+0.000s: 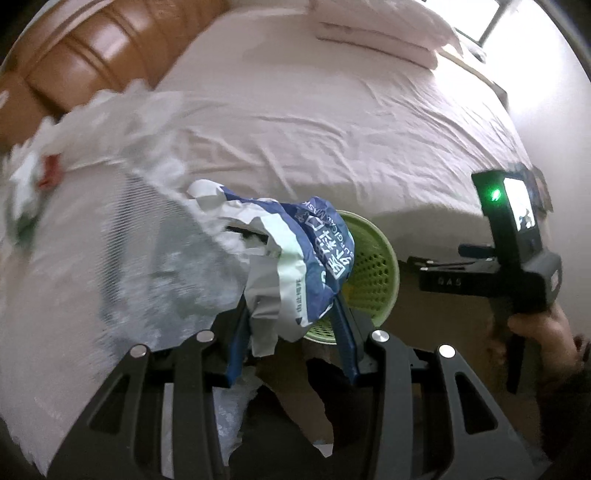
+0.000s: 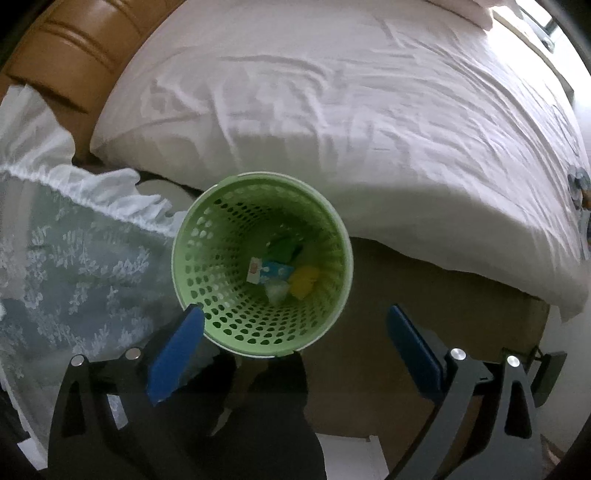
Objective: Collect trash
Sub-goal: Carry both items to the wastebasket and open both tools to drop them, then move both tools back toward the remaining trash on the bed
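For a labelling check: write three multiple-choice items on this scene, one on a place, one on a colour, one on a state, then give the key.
1. Where does the basket stand?
A. on the bed
B. on the floor beside the bed
C. on a chair

2. What colour is the basket?
A. green
B. red
C. black

3. How is the right gripper?
A. shut on a wrapper
B. shut on nothing
C. open, nothing held

Key: B, it stands below the mattress edge; A, its perforated wall is green; C, the blue pads stand wide apart, while the left gripper clamps the blue-and-white wrapper.

Daylight from window (image 1: 491, 18) at upper right, blown-out glare there. Bed (image 2: 332, 110) sheet bright, floor beside it dim. Left wrist view motion-blurred at left. Fisheye bending and dark vignette at corners.
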Demonstrator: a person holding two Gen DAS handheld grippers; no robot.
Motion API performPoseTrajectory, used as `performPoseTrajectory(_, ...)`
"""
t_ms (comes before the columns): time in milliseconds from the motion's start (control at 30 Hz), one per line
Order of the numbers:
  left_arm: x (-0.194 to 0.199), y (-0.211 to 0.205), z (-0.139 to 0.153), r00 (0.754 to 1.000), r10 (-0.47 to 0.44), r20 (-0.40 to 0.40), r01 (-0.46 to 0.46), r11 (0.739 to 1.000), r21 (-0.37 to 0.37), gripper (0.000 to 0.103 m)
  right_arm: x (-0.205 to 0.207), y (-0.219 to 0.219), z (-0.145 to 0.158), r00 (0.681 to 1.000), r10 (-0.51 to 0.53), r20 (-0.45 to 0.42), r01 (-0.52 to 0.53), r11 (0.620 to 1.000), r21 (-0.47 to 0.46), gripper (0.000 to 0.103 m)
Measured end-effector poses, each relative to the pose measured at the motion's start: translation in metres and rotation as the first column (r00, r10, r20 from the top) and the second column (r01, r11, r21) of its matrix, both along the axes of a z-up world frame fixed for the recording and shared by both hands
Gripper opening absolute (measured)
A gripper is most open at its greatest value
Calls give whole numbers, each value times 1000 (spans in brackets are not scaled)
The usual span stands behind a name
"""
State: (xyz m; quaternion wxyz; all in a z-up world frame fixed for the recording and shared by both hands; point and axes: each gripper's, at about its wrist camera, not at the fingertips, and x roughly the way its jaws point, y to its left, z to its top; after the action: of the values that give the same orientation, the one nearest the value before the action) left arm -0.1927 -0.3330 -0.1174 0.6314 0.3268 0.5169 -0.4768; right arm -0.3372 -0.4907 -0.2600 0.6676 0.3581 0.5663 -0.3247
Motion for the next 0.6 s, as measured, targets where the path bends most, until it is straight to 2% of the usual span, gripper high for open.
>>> performPoseTrajectory(133,-22,-17,-10,998,-66,-14,66,998,18,40,-17,-8,6,1000,-18,0,18,1000,-3,98)
performPoseTrajectory(333,-45,-31,-17,993,-116,-20,117,993,32,43,-39,-19,6,998,-60,-15,60,998,-9,98)
performPoseTrajectory(367,-47,-32,-18,992,-122,-21,123,992,37,53,-42,-20,6,998,-67,-14,67,998,-7,98)
performPoseTrajectory(400,-49,-34,-19,992,-125,-23,126,991,40,69,-44,-21,6,997,-71,-13,71,997,-7,98)
performPoseTrajectory(467,-51,-37,-19,992,-124,-14,124,991,41,86,-47,-23,5,997,-75,-13,75,997,-8,98)
performPoseTrajectory(600,-51,-34,-14,993,-116,-4,116,993,26,92,-48,-25,4,997,-70,-15,70,997,-8,98)
